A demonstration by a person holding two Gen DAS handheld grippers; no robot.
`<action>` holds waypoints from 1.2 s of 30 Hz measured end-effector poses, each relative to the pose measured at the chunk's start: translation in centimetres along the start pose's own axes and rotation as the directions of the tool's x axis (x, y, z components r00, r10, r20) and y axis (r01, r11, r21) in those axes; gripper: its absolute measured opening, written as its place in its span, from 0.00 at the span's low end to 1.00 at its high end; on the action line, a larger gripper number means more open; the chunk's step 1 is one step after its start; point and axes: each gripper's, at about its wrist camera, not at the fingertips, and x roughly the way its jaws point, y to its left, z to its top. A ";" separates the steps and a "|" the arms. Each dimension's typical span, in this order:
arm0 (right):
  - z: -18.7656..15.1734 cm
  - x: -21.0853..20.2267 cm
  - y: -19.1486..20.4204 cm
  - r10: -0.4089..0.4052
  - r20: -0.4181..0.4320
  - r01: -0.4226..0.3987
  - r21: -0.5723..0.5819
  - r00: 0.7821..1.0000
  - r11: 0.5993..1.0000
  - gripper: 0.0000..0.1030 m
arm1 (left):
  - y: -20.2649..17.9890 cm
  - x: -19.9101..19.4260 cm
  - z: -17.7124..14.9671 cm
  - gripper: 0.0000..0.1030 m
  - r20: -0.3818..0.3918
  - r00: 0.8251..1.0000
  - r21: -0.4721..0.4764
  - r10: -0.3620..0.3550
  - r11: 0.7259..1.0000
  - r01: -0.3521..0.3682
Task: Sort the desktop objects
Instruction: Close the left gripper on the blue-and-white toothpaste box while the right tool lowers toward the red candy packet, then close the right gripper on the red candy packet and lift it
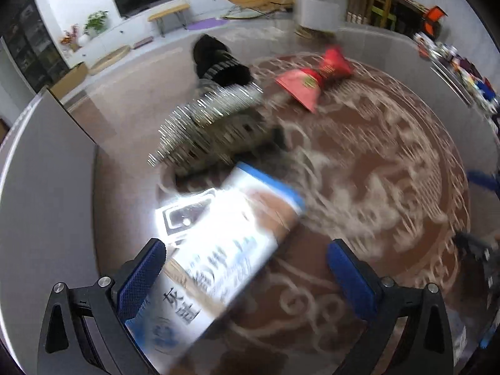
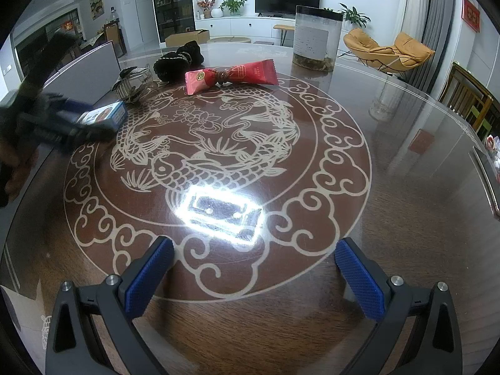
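On the round worktop [image 2: 390,218], the clear cylindrical jar [image 2: 317,39] stands at the far edge with brownish bits at its bottom (too small to identify). The left tongs [image 1: 247,268] are spread around the white-and-blue box [image 1: 225,250]; the right tongs [image 2: 254,265] hover spread and empty. The red candy packet [image 2: 231,76] lies beside the black cloth [image 2: 179,59] and wire basket [image 2: 131,86].

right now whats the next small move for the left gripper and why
Probably close the left gripper on the white and blue cardboard box: its jaws stand open, the box lies between them against the left finger, and the right gripper is open and empty.
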 end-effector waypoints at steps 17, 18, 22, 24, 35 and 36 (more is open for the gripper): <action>7.9 1.5 -3.0 0.145 0.042 -0.148 0.100 0.989 0.984 1.00 | -0.2 -1.6 -2.7 0.41 0.076 0.992 -0.262 0.096 0.962 -0.073; 10.7 2.3 -3.8 0.188 0.056 -0.194 0.144 0.981 0.970 1.00 | -0.2 -1.7 -3.1 0.41 0.077 0.992 -0.269 0.103 0.960 -0.079; 19.7 7.2 -4.6 0.209 0.037 -0.212 0.164 0.977 0.963 1.00 | -0.2 -2.1 -3.9 0.41 0.070 0.992 -0.290 0.109 0.953 -0.084; 22.4 9.4 -4.2 0.237 -0.003 -0.235 0.112 0.972 0.966 1.00 | -0.4 -2.7 -5.2 0.41 0.075 0.992 -0.303 0.102 0.950 -0.075; 22.2 13.9 2.9 0.381 -0.249 -0.451 -0.367 0.890 0.813 1.00 | -1.3 -4.1 -7.7 0.41 0.096 0.990 -0.322 0.100 0.945 -0.064; 21.8 14.0 2.9 0.370 -0.266 -0.450 -0.389 0.890 0.804 1.00 | -1.3 -4.1 -7.8 0.41 0.099 0.990 -0.327 0.101 0.943 -0.063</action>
